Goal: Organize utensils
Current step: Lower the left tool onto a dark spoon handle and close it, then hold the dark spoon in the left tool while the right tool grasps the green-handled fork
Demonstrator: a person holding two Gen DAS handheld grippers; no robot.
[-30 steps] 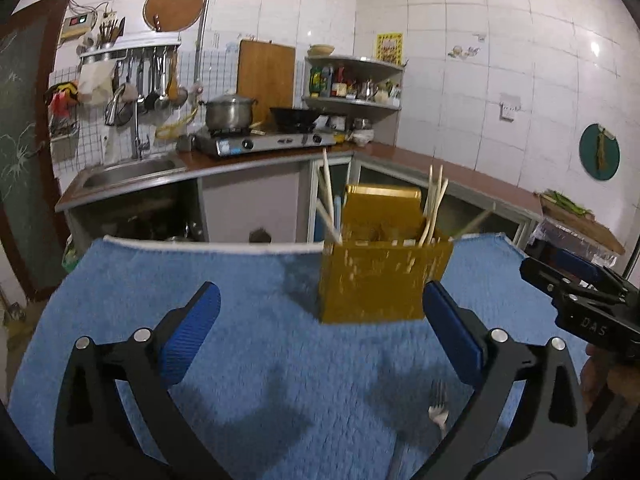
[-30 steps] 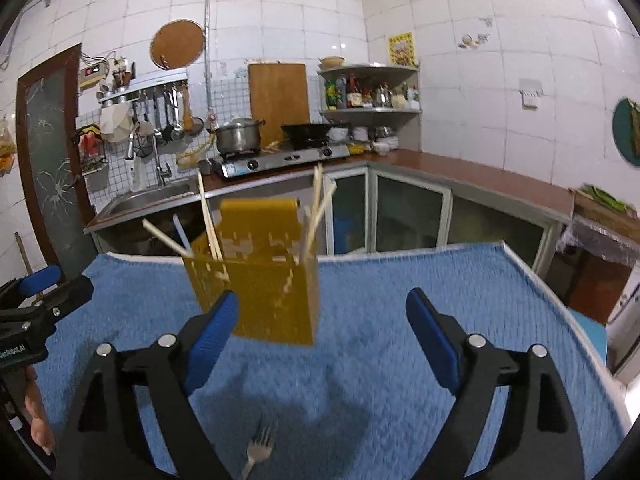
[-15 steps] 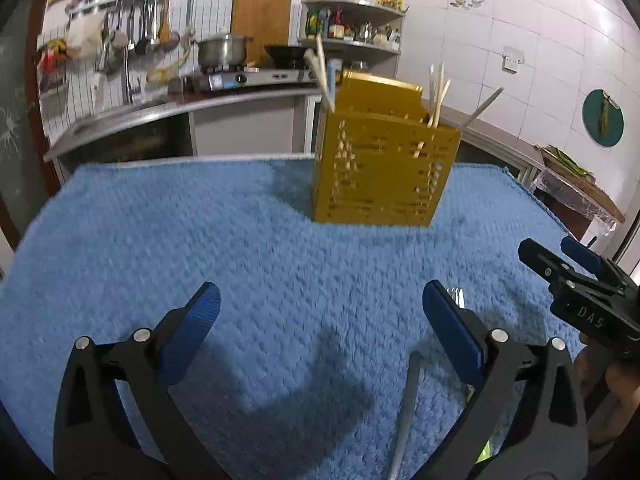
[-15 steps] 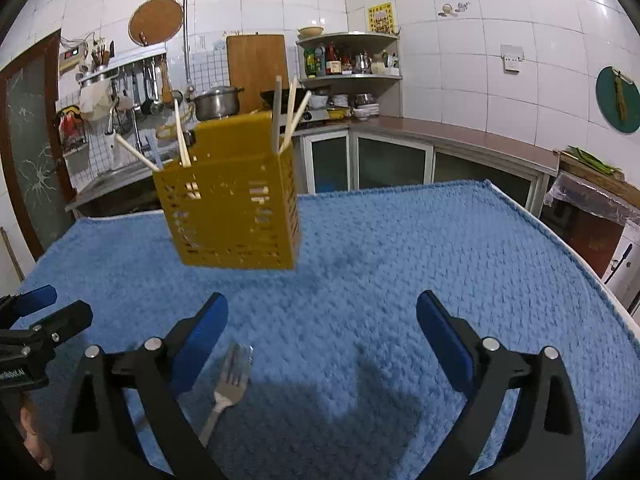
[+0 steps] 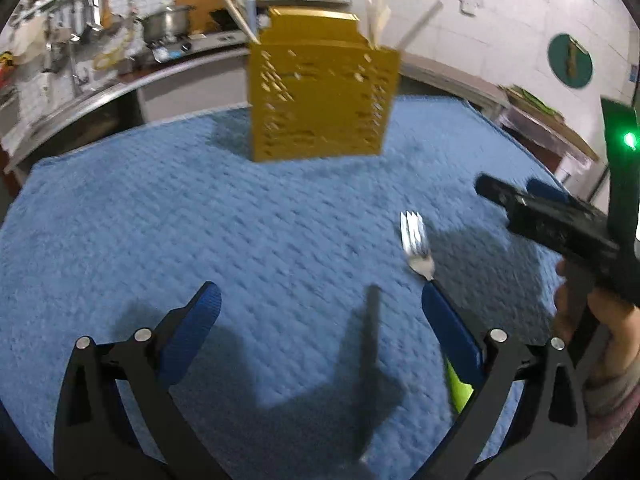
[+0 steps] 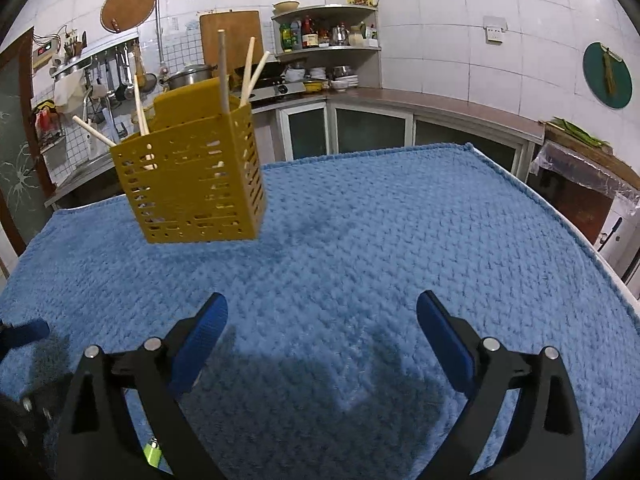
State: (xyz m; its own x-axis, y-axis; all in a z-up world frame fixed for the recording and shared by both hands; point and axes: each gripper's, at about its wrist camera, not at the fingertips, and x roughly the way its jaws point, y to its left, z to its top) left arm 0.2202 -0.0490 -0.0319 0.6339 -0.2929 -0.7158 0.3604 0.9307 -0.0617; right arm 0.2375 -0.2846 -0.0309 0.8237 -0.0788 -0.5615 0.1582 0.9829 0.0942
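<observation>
A yellow slotted utensil holder [image 5: 320, 100] [image 6: 196, 184] with several wooden chopsticks [image 6: 248, 68] stands on the blue towel [image 5: 140, 220]. A fork [image 5: 416, 240] with a green handle [image 5: 458, 388] lies beside my left gripper's right finger. A blurred dark utensil [image 5: 370, 352] lies on the towel between the fingers of my left gripper [image 5: 320, 300], whose jaws are closing but stand wide apart and touch nothing. My right gripper [image 6: 320, 312] hangs open over bare towel, to the right of the fork; it also shows at the left wrist view's right edge [image 5: 516, 196].
A hand [image 5: 612, 332] holds the right gripper. Behind the table runs a kitchen counter [image 6: 420, 100] with a stove, pot and sink. The towel's right edge [image 6: 560, 216] drops off near a covered side table.
Both grippers have sunk toward the towel and tipped downward. The fork and the dark utensil have come fully into the left wrist view; the fork has slipped out of the right wrist view.
</observation>
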